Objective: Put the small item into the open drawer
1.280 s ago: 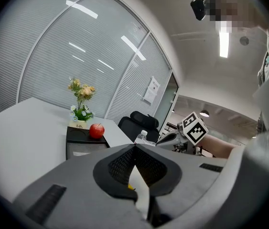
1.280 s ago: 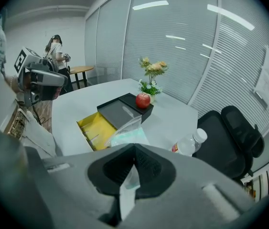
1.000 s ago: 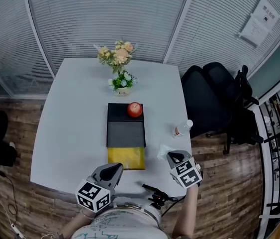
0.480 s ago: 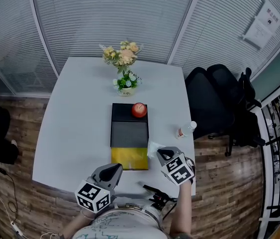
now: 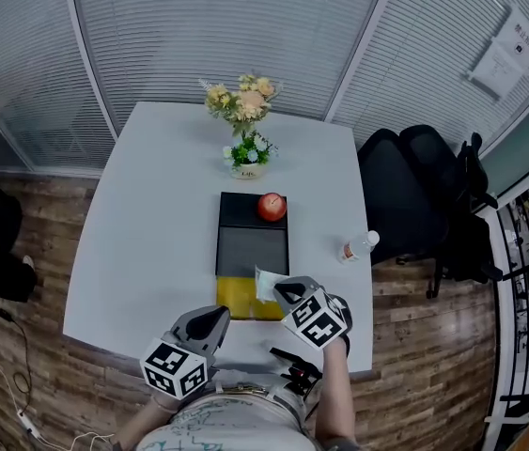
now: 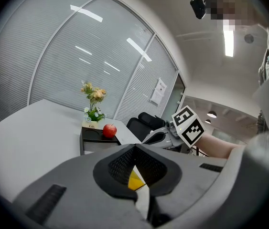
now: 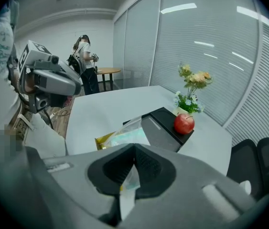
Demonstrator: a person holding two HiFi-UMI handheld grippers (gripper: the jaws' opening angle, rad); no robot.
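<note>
A clear plastic packet (image 5: 266, 284) with pale teal contents is the small item; my right gripper (image 5: 288, 293) is shut on its near end. The packet (image 7: 128, 134) sticks out forward from the right gripper (image 7: 134, 150), hanging over the right part of the open yellow drawer (image 5: 241, 298). That drawer is pulled out from the front of a black drawer unit (image 5: 252, 244) in the middle of the white table (image 5: 142, 224). My left gripper (image 5: 215, 321) hovers near the table's front edge, left of the drawer, shut with nothing in it (image 6: 135, 150).
A red apple (image 5: 272, 207) sits on the back of the drawer unit, with a flower pot (image 5: 248, 161) behind it. A water bottle (image 5: 358, 246) lies near the table's right edge. A black office chair (image 5: 419, 200) stands to the right. A person stands far off in the right gripper view.
My right gripper has carried the packet leftward, from the table right of the drawer unit to above the yellow drawer. The left gripper has stayed in place.
</note>
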